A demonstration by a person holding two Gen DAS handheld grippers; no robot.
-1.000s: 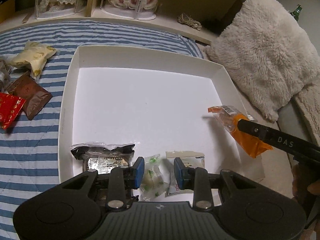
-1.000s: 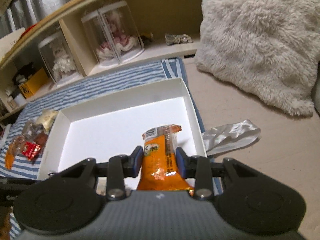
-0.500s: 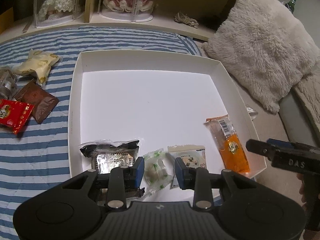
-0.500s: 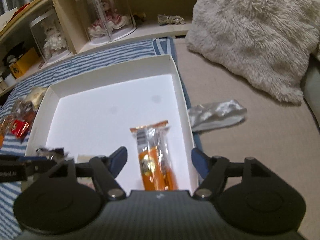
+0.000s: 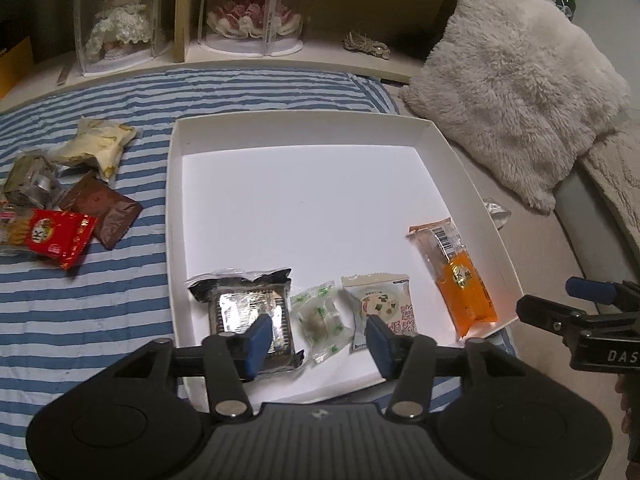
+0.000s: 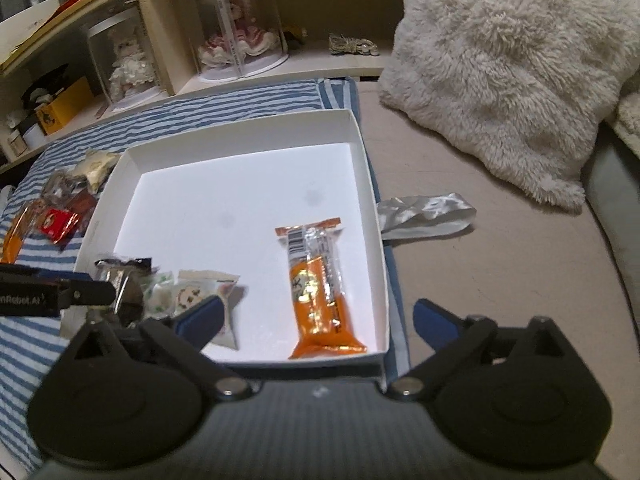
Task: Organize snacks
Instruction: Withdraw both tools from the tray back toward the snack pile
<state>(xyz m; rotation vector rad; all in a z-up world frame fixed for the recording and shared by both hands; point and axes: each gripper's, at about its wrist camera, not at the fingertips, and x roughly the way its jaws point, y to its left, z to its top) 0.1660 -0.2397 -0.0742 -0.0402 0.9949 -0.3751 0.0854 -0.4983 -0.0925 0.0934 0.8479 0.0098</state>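
Showing silver pouch fully, right view only, both tools' jaws just opened, nothing gripped

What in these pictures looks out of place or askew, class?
A crumpled silver wrapper lies alone on the beige surface outside the white box, away from the other snacks. In the box, the orange packet lies apart from the row of three packets.

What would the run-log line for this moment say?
left gripper: open, just released green-white candy | right gripper: open, just released orange packet | both in white box
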